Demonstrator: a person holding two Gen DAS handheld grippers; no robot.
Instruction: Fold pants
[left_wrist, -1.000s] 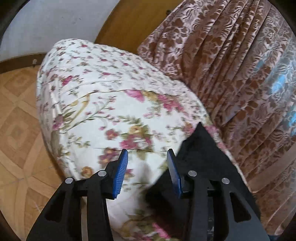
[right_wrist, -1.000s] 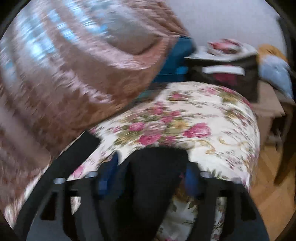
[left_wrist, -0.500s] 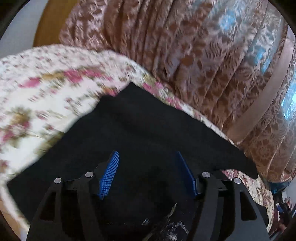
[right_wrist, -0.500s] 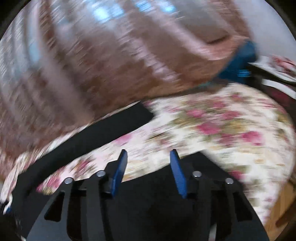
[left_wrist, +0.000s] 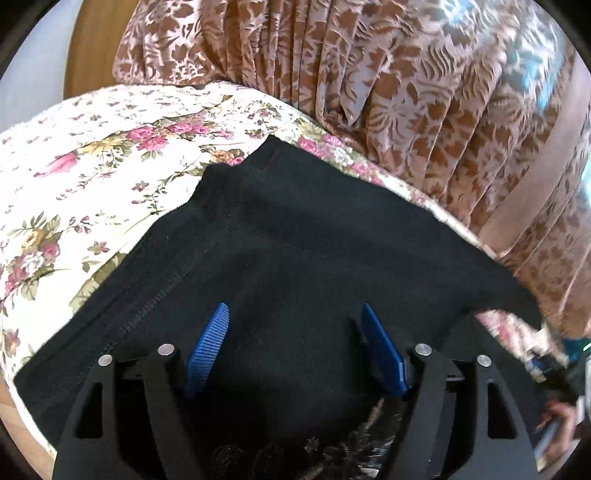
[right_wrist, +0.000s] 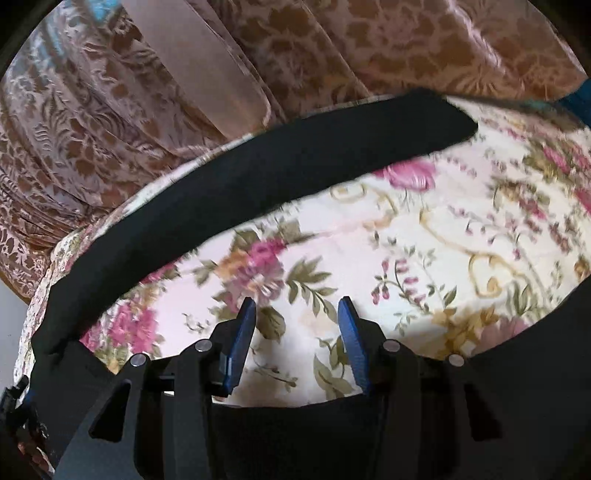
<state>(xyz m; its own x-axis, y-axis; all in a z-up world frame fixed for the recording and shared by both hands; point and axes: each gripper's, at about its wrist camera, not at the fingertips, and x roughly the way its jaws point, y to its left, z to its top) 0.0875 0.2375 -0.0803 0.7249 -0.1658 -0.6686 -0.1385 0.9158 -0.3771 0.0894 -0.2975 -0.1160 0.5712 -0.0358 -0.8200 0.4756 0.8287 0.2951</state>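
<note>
Curtain (left_wrist: 424, 110) fills the top of both views; below it the floral bed (left_wrist: 92, 155) takes the left half of the left view and the centre/right of the right view.

Pants (left_wrist: 295, 236), black, lie spread on the bed. Left view: they cover centre and bottom of frame, one corner peaking at upper centre near the curtain, a stitched seam running diagonally from that corner down to lower left. Right view: one leg (right_wrist: 258, 158) arcs as a long band from lower left up to upper right, and more black cloth sits along the bottom edge and lower right.

What's changed: 1 s ago the left view was mostly bare bed w/ only a black corner at right, and the right view had dark cloth bunched betw. its fingers. Now cloth lies flat under the left gripper and the right view is steadier, w/ far less blur. Reads as pants just laid out and let go, so spreading looks done and the first fold is prob. next.

Left gripper (left_wrist: 295, 343): jaws wide apart, holding nothing, over the black cloth at bottom centre. Right gripper (right_wrist: 297, 339): jaws apart, empty, over bare floral cover.
</note>
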